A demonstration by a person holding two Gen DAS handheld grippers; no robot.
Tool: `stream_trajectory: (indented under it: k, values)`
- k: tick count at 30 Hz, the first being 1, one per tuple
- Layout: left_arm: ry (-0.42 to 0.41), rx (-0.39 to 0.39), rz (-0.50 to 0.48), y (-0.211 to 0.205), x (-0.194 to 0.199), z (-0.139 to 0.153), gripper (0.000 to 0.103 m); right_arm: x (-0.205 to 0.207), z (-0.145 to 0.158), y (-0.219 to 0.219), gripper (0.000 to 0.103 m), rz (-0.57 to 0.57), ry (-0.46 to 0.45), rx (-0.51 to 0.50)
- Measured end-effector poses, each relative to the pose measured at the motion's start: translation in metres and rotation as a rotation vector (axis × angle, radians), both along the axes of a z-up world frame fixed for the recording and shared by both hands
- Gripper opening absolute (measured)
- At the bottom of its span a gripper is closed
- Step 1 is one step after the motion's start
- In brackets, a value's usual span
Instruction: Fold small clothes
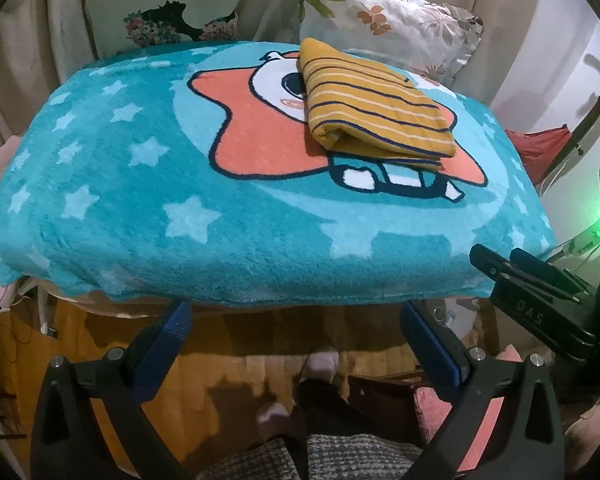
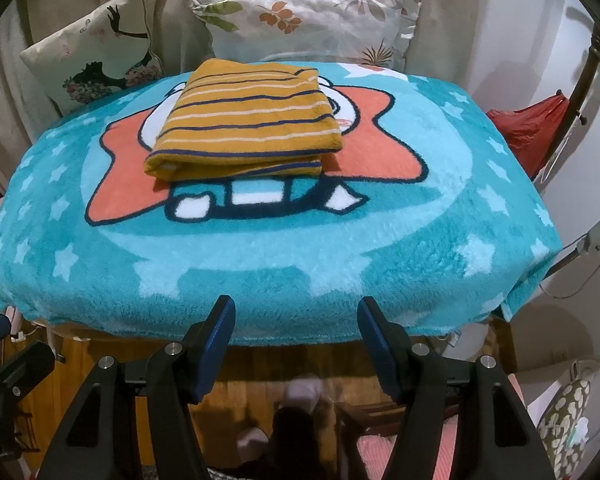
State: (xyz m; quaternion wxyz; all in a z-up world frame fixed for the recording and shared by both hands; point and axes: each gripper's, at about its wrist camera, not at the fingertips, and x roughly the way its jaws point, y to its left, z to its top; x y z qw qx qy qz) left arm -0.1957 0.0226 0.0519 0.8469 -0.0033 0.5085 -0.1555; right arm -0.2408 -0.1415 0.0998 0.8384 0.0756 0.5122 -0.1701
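A small mustard-yellow garment with navy and white stripes lies folded in a neat rectangle on the far part of a teal star-patterned blanket. It also shows in the right wrist view, on the blanket. My left gripper is open and empty, held back below the blanket's near edge. My right gripper is open and empty at the blanket's near edge. The right gripper also shows at the right of the left wrist view.
Two printed pillows lean against a beige curtain behind the blanket. A red bag hangs at the right by a pole. Below the near edge are a wooden floor and the person's socked feet.
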Motion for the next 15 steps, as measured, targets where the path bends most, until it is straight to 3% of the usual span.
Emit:
stream_trajectory:
  k: [15]
  values:
    - [0.029,-0.012,0.039,0.0092,0.0050,-0.0056,0.103,0.0044,0.0018,0.0070,0.070,0.029,-0.013,-0.038]
